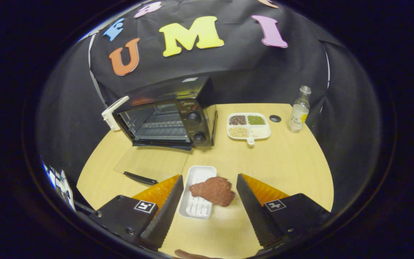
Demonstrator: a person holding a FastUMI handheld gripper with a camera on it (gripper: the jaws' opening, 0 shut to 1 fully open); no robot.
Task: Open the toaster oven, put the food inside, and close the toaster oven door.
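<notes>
Our gripper (pixel 207 201) holds its fingers wide apart around the brown meat slice (pixel 213 190), which hangs off the white tray (pixel 197 192). We judge a clumsy pinch could drag it off. Beyond, the toaster oven (pixel 167 120) stands with its glass door (pixel 149 163) folded flat. The bottle (pixel 299 109) label is too small to read.
</notes>
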